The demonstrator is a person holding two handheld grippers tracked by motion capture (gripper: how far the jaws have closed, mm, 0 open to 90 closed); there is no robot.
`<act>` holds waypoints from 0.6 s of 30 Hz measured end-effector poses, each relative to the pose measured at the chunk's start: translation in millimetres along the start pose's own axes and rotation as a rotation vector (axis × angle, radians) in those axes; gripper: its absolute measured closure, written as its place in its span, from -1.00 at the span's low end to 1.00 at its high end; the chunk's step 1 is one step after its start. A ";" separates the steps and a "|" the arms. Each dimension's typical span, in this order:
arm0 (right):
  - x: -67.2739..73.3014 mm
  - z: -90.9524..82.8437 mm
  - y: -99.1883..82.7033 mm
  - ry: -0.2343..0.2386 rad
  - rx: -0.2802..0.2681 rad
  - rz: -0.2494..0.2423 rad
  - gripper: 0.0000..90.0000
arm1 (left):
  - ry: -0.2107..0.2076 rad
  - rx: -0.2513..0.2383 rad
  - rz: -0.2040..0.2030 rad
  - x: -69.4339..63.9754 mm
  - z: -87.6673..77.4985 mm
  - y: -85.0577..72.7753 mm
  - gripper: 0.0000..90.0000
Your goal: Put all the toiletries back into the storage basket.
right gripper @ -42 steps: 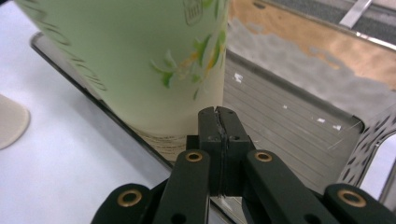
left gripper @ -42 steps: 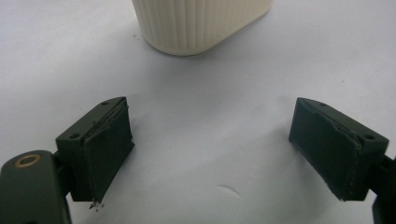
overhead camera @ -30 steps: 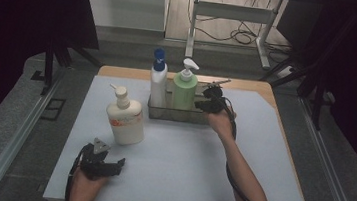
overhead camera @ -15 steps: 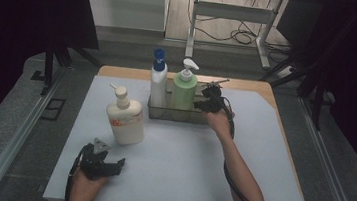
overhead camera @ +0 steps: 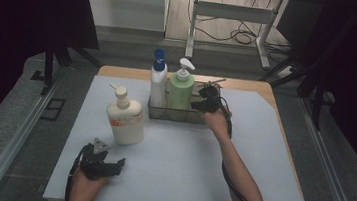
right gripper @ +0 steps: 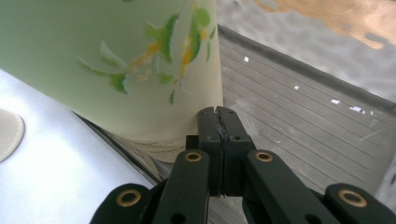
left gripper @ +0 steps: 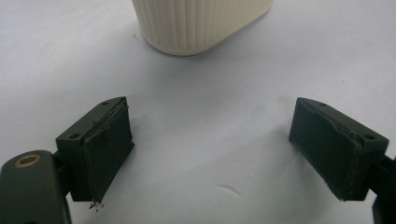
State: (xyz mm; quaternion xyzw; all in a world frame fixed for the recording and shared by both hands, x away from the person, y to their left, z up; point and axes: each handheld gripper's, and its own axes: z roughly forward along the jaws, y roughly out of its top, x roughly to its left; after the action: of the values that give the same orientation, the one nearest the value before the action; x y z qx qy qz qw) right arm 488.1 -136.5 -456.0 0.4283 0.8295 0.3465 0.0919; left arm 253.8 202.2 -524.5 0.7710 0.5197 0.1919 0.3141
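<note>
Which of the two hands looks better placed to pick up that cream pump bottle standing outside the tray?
Probably the left. The left gripper sits near the cream pump bottle with jaws open and facing its base. The right gripper is shut, farther away at the tray beside the green bottle.

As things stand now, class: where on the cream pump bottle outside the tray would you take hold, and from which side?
Grip the cream pump bottle across its ribbed lower body, coming level from the near side, where the open left hand-held gripper already faces it. It stands upright and alone on the white mat; the pump head is thin and probably a less steady hold.
</note>
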 end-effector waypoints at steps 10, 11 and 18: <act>11.2 0.1 3.9 0.000 0.003 -0.024 0.99 | 0.000 0.000 0.000 0.0 0.0 0.1 -0.72; 11.3 0.0 3.8 0.000 0.004 -0.025 0.99 | 0.000 0.000 0.000 0.0 0.0 0.1 -0.72; 12.2 -0.2 3.5 -0.002 0.003 -0.031 0.99 | 0.000 0.000 0.000 0.0 0.0 0.1 -0.72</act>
State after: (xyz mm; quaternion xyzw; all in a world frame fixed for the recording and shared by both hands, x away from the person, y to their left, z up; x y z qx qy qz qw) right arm 482.8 -125.7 -451.8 0.4159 0.8365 0.3433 0.0972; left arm 253.8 202.2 -524.4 0.7710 0.5197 0.1919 0.3139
